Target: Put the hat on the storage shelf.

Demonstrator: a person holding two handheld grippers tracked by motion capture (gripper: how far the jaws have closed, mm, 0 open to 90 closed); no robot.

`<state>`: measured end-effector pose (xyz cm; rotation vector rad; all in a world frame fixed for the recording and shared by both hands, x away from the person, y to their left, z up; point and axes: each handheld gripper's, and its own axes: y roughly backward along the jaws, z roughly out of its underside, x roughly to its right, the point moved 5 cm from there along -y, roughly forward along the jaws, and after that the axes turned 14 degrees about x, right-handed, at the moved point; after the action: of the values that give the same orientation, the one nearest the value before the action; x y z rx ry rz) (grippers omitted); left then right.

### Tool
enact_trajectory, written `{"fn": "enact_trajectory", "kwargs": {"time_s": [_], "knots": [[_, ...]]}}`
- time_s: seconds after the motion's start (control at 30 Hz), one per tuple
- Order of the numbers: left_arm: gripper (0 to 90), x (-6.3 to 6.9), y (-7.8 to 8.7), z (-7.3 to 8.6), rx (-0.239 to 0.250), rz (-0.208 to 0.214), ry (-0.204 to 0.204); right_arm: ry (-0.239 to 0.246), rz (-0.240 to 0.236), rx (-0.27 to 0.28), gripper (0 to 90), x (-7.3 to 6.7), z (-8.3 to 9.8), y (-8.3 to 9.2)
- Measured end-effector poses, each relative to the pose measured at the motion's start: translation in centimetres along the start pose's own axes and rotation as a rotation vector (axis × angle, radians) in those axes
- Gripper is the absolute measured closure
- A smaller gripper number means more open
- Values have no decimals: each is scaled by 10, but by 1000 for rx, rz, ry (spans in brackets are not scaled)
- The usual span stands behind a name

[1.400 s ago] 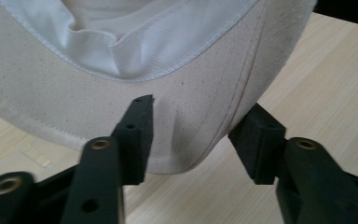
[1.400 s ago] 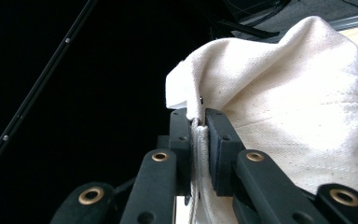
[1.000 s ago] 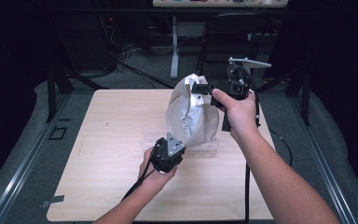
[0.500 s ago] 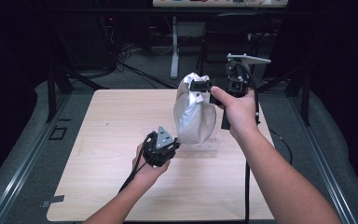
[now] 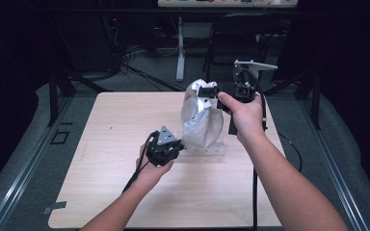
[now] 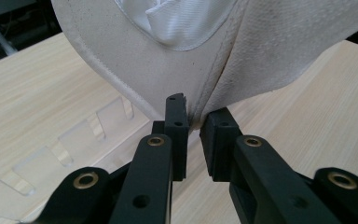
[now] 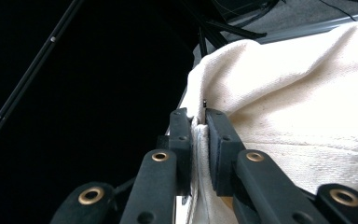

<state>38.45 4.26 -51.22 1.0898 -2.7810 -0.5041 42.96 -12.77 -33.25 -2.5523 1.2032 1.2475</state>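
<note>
A white cloth bag [image 5: 200,120] hangs upright over the wooden table [image 5: 115,125]. My right gripper [image 5: 207,90] holds it from above, shut on its top edge; in the right gripper view the seam sits pinched between the jaws [image 7: 196,119] and the cloth [image 7: 298,93] spreads to the right. My left gripper [image 5: 176,147] is low at the bag's left side. Its jaws have just been closing, and in the left gripper view they [image 6: 195,116] pinch a fold at the bag's [image 6: 168,60] bottom.
A clear acrylic stand [image 5: 207,153] with slots lies on the table under the bag, also seen as the acrylic stand [image 6: 74,140] left of my jaws. Dark floor, cables and frame legs surround the table. Bare wood lies left of and in front of the bag.
My left gripper has shifted slightly left along the table and closed on the bag's lower edge. The bag hangs narrower than before. The right hand has stayed put.
</note>
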Motion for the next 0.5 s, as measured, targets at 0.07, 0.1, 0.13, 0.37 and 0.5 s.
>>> {"fn": "enact_trajectory", "kwargs": {"time_s": [0.07, 0.1, 0.13, 0.37, 0.5], "knots": [[813, -1, -2, 4, -5, -2, 3, -4, 4, -6, 816, 3, 3, -2], [813, -1, -3, 5, -9, -3, 4, -3, 5, -11, 815, 4, 4, -3], [813, -1, -4, 6, -10, -5, 3, -5, 5, -10, 816, 5, 5, -4], [814, 0, -5, 10, 8, -12, 20, -12, -1, -18, 815, 7, 9, -8], [817, 0, -3, 13, 27, -12, 24, -2, -10, -27, 815, 4, 11, -9]]}}
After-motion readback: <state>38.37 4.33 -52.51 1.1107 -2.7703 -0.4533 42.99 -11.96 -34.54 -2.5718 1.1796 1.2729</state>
